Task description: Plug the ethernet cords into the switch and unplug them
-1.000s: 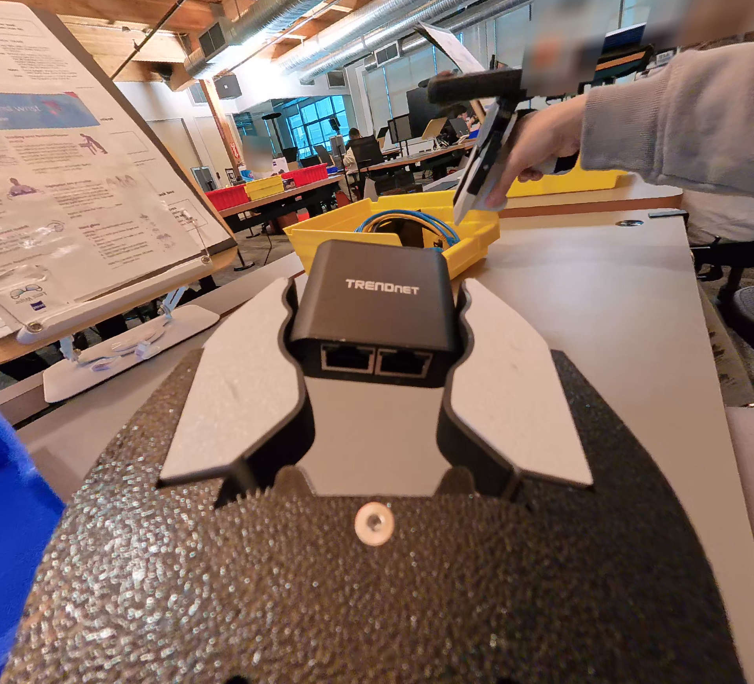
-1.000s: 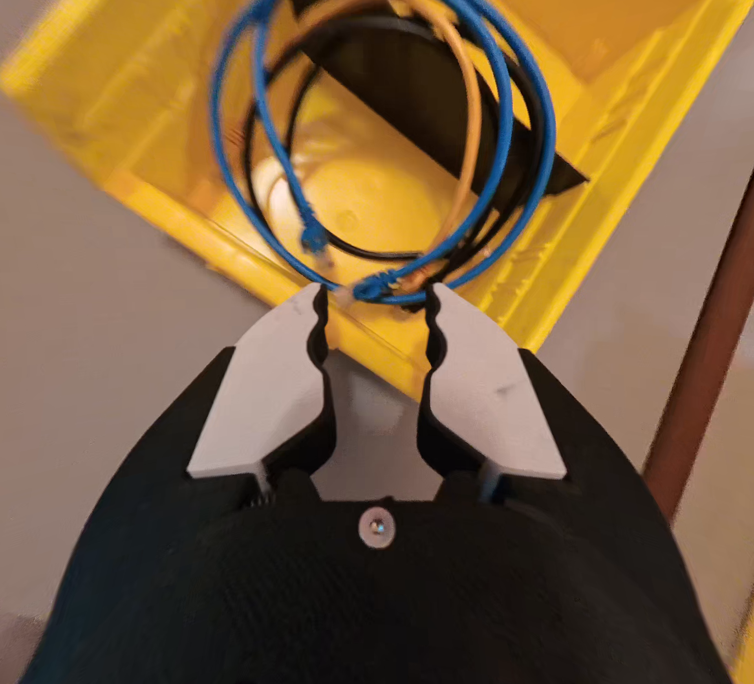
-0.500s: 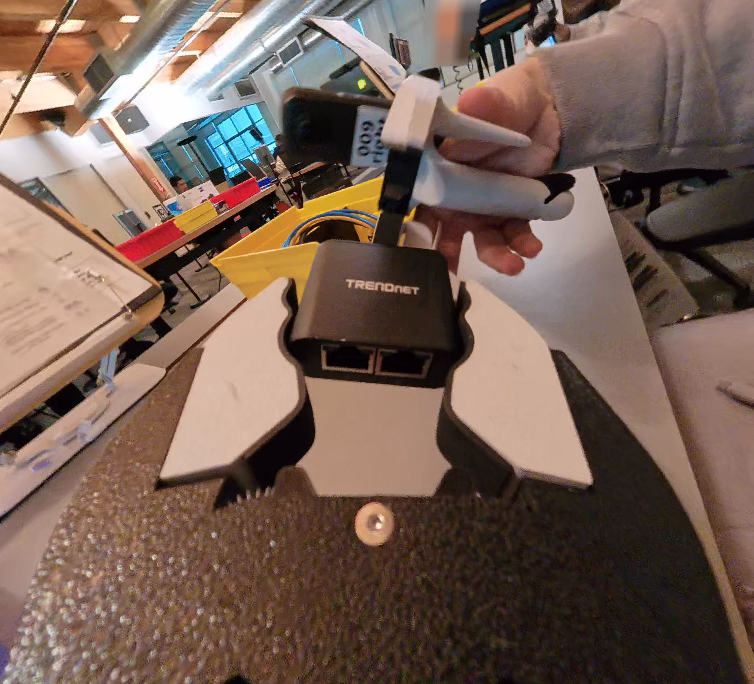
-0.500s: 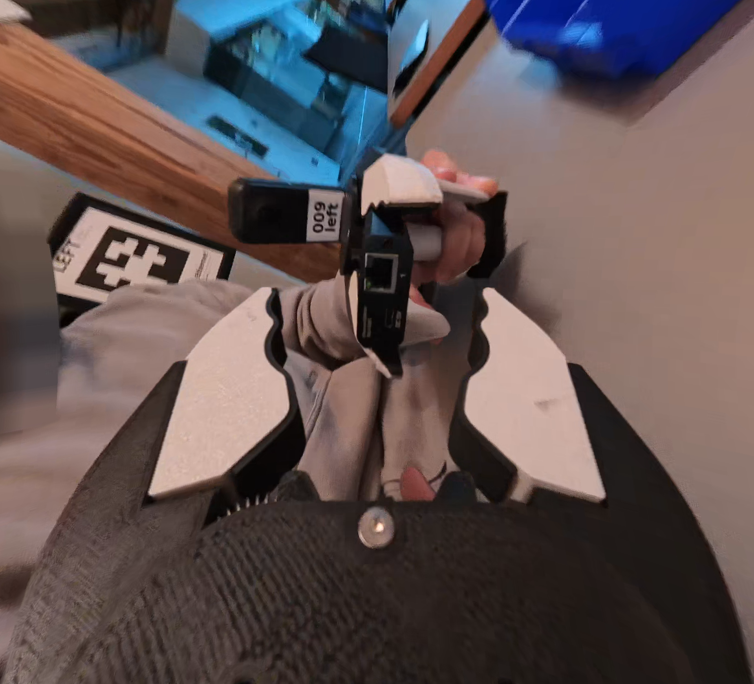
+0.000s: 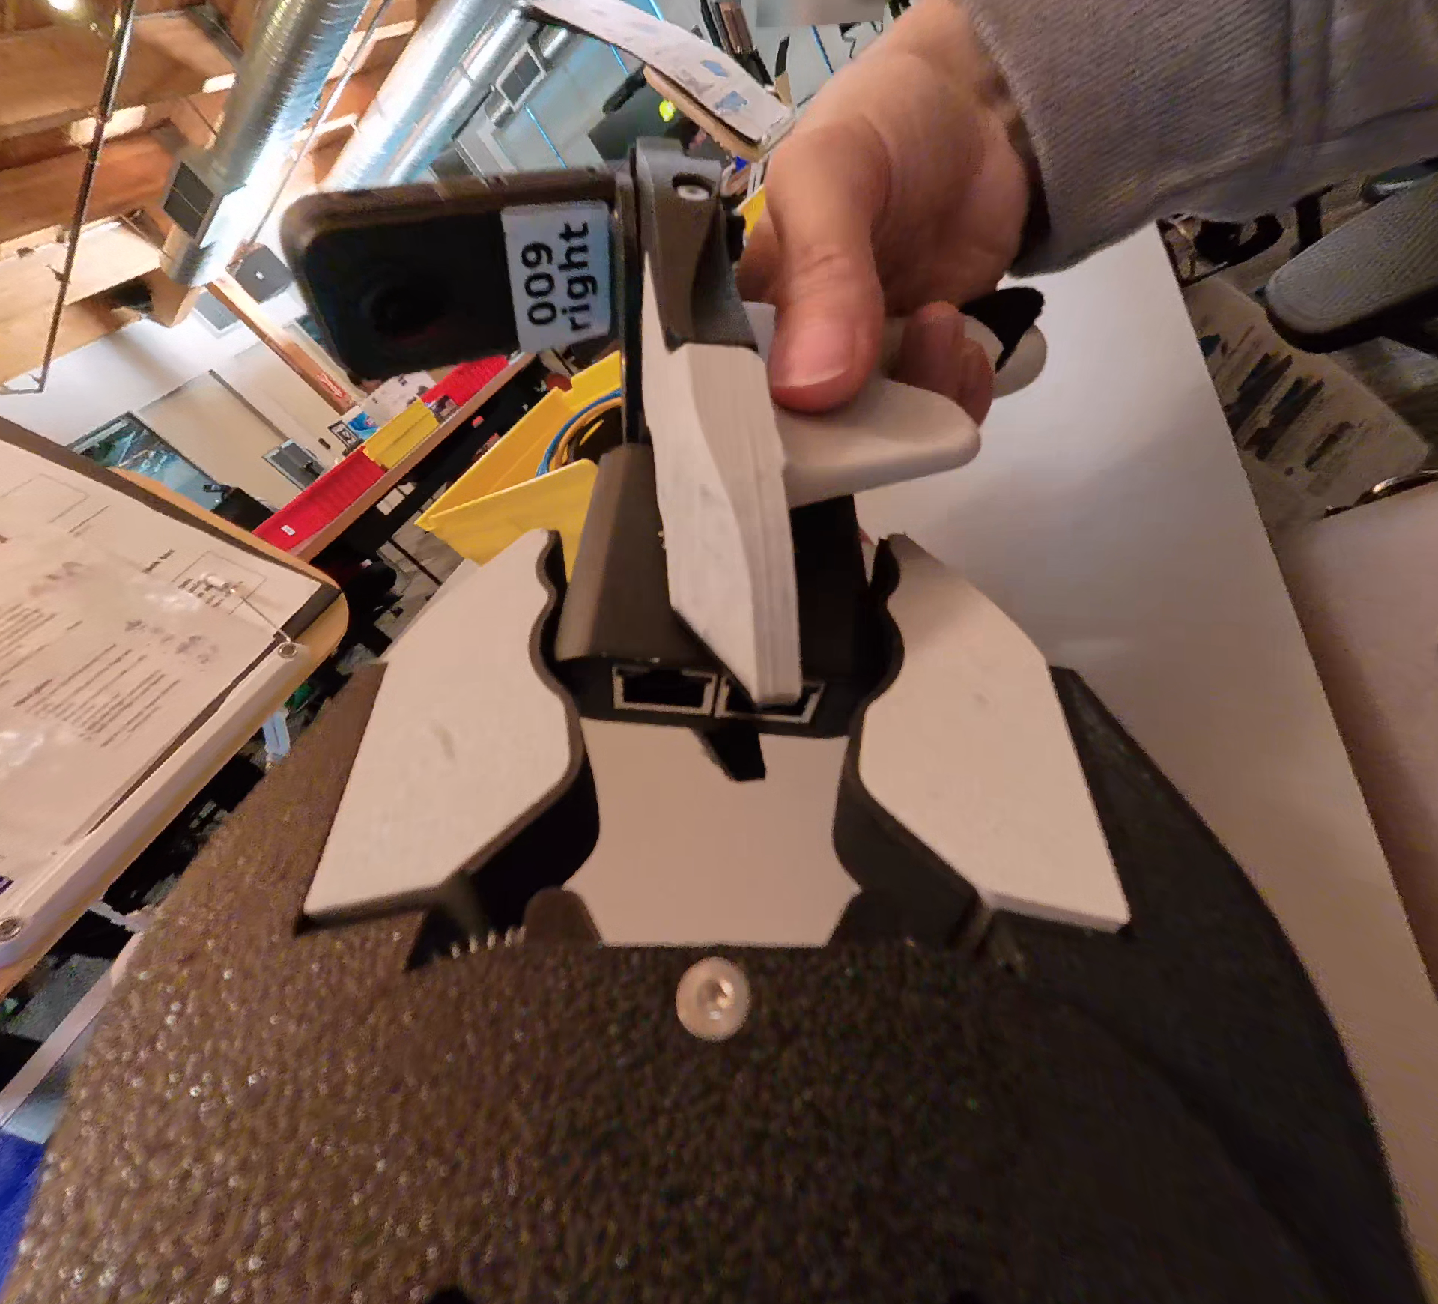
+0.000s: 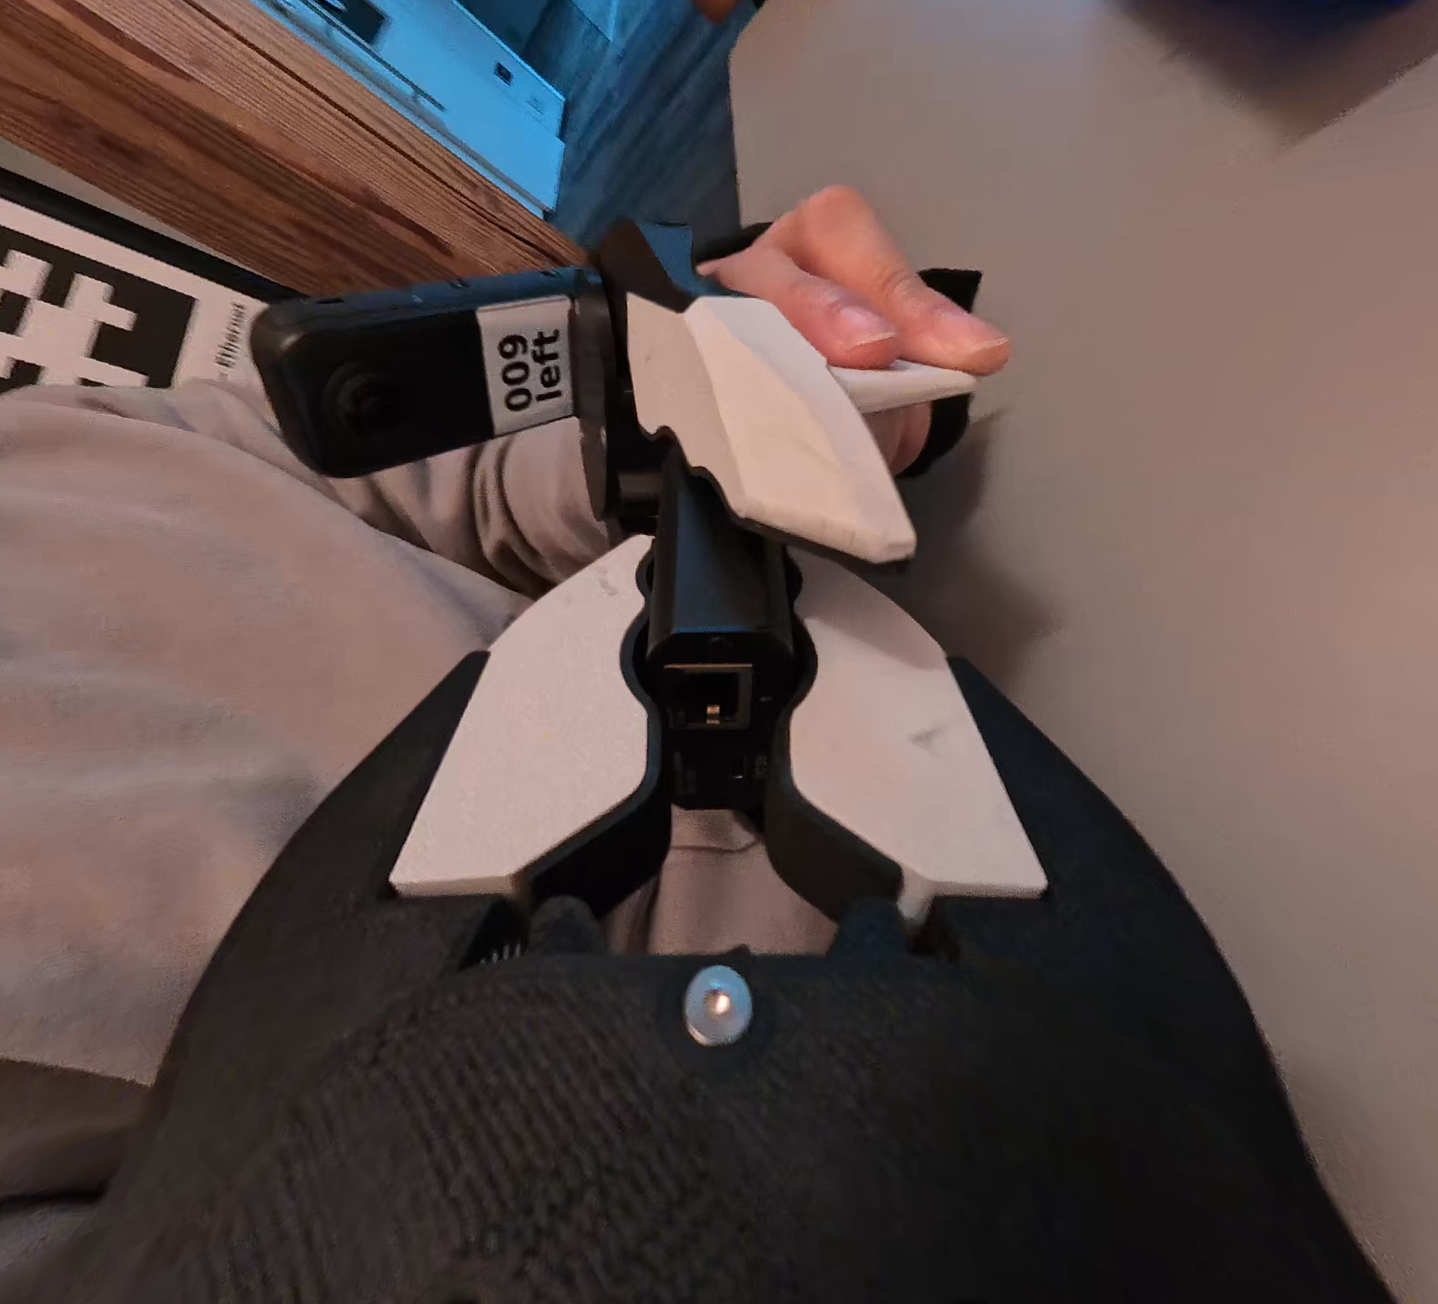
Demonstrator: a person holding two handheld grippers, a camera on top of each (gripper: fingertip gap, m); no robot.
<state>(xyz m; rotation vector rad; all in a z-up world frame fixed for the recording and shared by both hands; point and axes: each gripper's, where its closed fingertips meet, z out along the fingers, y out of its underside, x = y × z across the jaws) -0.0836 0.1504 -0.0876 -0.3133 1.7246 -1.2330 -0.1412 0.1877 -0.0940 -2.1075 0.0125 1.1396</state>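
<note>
In the left wrist view, far left, a tilted board with a printed sheet (image 5: pixel 132 652) leans over the worktop (image 5: pixel 1105 488). Behind it sits a yellow bin (image 5: pixel 513 496) with a loop of blue cord (image 5: pixel 580 422) just visible inside. At centre the left gripper (image 5: pixel 712 636) is clamped on the black switch (image 5: pixel 615 590), both pads against its sides, holding it off the worktop. The right gripper (image 5: pixel 727 566) reaches across from the right, one grey finger overlapping the switch's second port.

The switch looks like a small, light, rigid box with smooth sides, so a firm pinch on its flat flanks, clear of the ports, should suit it. The cords are limp and are best taken just behind the plug.

The right wrist view alone shows the switch's opposite end (image 6: pixel 712 706), with a single port, pinched between the right gripper's (image 6: pixel 716 683) own closed pads. No cord is plugged into any port visible.
</note>
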